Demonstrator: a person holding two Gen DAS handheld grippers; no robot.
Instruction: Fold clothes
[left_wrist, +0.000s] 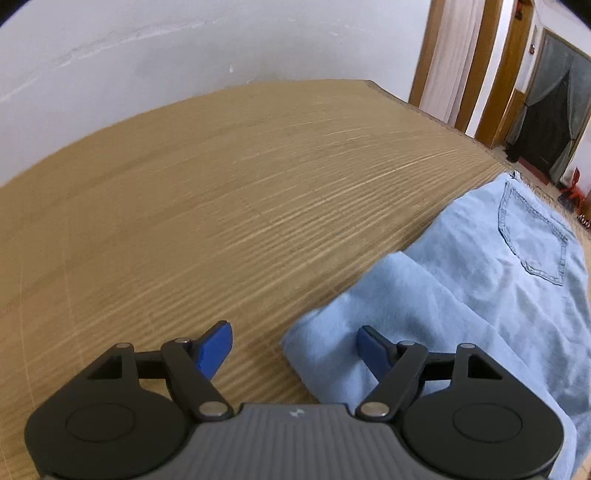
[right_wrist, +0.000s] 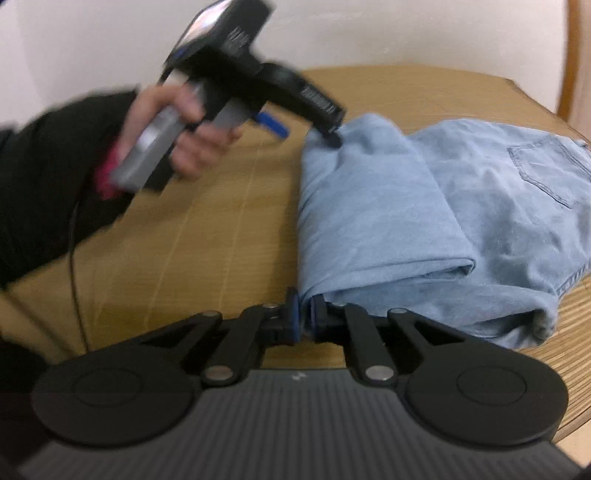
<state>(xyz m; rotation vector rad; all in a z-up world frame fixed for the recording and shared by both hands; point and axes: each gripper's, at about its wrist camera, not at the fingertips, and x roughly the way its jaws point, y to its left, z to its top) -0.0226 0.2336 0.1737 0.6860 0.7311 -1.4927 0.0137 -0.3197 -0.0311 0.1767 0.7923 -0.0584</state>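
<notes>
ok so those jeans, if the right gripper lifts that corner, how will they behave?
Probably floppy: the jeans lie in soft folds and would drape from the right gripper pinching their edge. Stacked layers suggest some weight. On the wooden table they'd likely drag, not slide freely.

Wooden table with folded light-blue jeans at its right.

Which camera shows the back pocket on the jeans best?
The left wrist view: the back pocket is whole and sharply stitched on the jeans. The right wrist view shows it blurred and cut at the frame edge.
</notes>
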